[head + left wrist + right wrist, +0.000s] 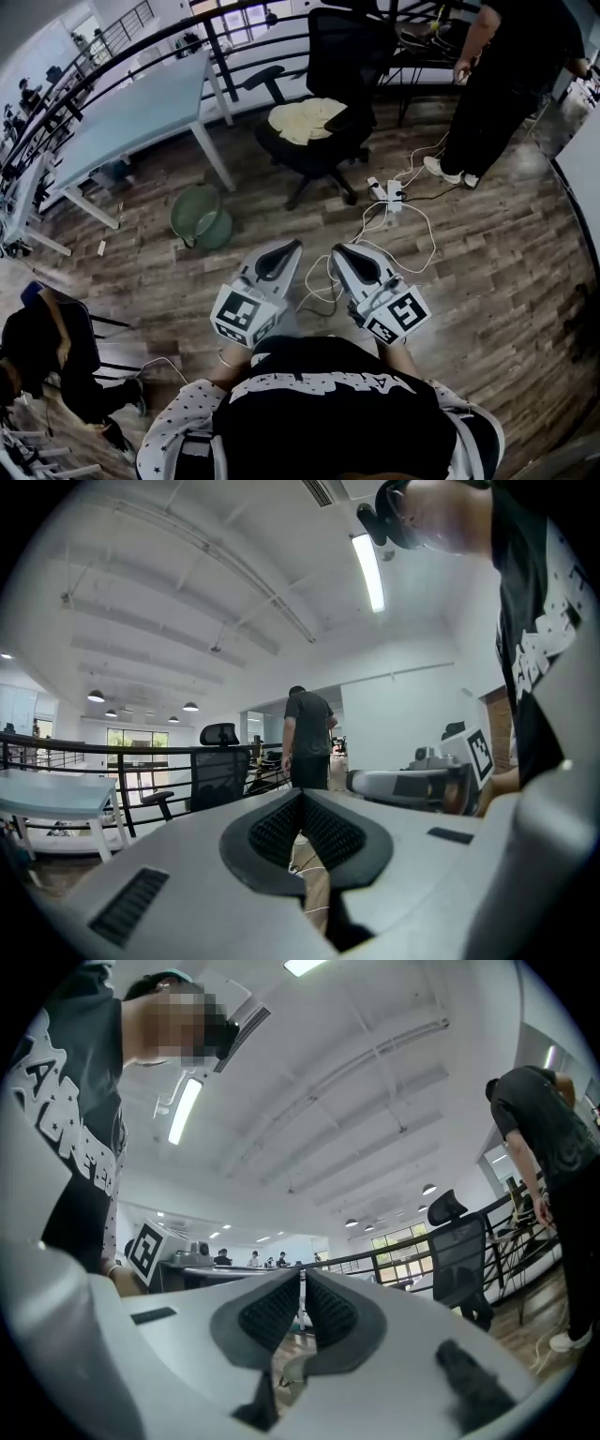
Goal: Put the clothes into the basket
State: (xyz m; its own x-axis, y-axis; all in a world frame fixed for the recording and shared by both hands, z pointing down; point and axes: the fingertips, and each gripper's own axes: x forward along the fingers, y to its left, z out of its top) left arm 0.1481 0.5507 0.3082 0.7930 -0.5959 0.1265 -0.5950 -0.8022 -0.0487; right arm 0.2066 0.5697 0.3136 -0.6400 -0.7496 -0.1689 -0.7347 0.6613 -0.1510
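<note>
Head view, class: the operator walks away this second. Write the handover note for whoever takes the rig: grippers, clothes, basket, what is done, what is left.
Left gripper: shut, empty, held in front of the chest.
Right gripper: shut, empty, beside it.
Clothes: pale yellow pile on the seat of the black office chair, ahead across the floor.
Basket: green, on the floor left of the chair, near the table; no clothes seen in it.
Done: nothing so far.
Left: reach the chair, grip the clothes, drop them in the basket. Mind the cables on the floor.
</note>
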